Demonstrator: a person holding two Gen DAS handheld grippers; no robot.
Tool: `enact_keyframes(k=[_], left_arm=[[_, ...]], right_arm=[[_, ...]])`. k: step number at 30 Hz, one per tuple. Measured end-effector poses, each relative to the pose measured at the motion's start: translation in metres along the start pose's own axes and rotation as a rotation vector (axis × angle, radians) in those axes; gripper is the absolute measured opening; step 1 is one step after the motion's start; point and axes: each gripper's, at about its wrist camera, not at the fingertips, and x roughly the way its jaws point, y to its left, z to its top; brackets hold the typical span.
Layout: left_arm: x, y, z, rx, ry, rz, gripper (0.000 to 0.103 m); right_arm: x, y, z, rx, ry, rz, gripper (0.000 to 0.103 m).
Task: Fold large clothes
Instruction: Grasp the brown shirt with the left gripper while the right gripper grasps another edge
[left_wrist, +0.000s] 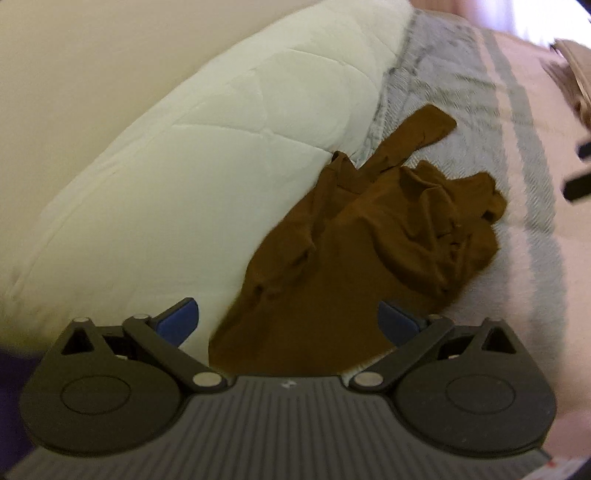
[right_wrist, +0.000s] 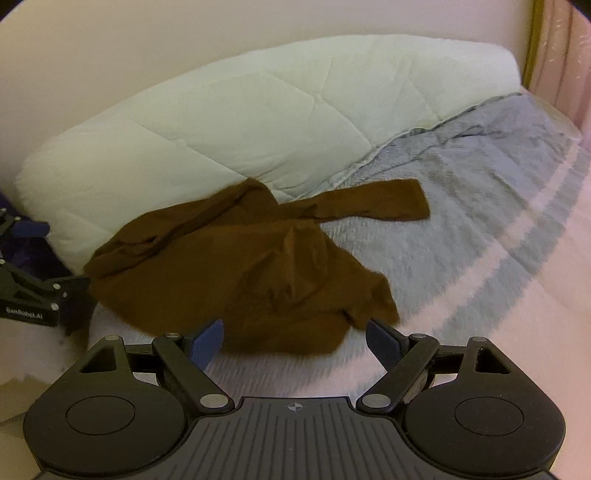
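The garment (right_wrist: 236, 273) is thin brown cloth, matt and creased. The quilt (right_wrist: 258, 122) is white stitched fabric, smooth and puffy. The blanket (right_wrist: 461, 206) looks fleecy and napped, grey with pink stripes. Each gripper, left (left_wrist: 288, 319) and right (right_wrist: 293, 339), is matt black plastic with ribbed casing, shiny metal pins and blue pads (right_wrist: 210, 339).

Open blanket (right_wrist: 461, 206) is seen right of the crumpled brown garment (right_wrist: 243, 273); approach there is unobstructed. The left side is blocked by the white quilted duvet (right_wrist: 229, 122), against which the garment's edge is pressed.
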Motion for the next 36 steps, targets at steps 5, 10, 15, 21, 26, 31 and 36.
enact_keyframes(k=[5, 10, 15, 21, 26, 31, 36], left_arm=[[0.068, -0.006, 0.000, 0.147, -0.043, -0.011, 0.075], [0.110, -0.015, -0.012, 0.257, -0.061, -0.004, 0.036], [0.113, -0.014, -0.016, 0.257, -0.095, 0.032, 0.003], [0.063, -0.005, -0.007, 0.208, -0.162, 0.008, 0.002], [-0.027, -0.027, 0.001, 0.178, -0.255, -0.059, 0.002], [-0.134, -0.088, -0.006, 0.174, -0.369, -0.200, 0.001], [-0.239, -0.198, -0.029, 0.262, -0.474, -0.449, 0.002]], right_arm=[[0.087, -0.010, 0.023, 0.004, 0.009, 0.014, 0.082], [0.162, -0.028, 0.034, 0.111, 0.005, 0.053, 0.082], [0.199, -0.036, 0.038, 0.188, 0.011, 0.121, 0.021], [0.122, -0.028, 0.028, 0.166, -0.061, 0.058, 0.004], [-0.002, -0.035, -0.020, 0.186, -0.149, -0.014, 0.003], [-0.137, -0.054, -0.103, 0.276, -0.241, -0.128, 0.003], [-0.288, -0.089, -0.208, 0.391, -0.340, -0.386, 0.003]])
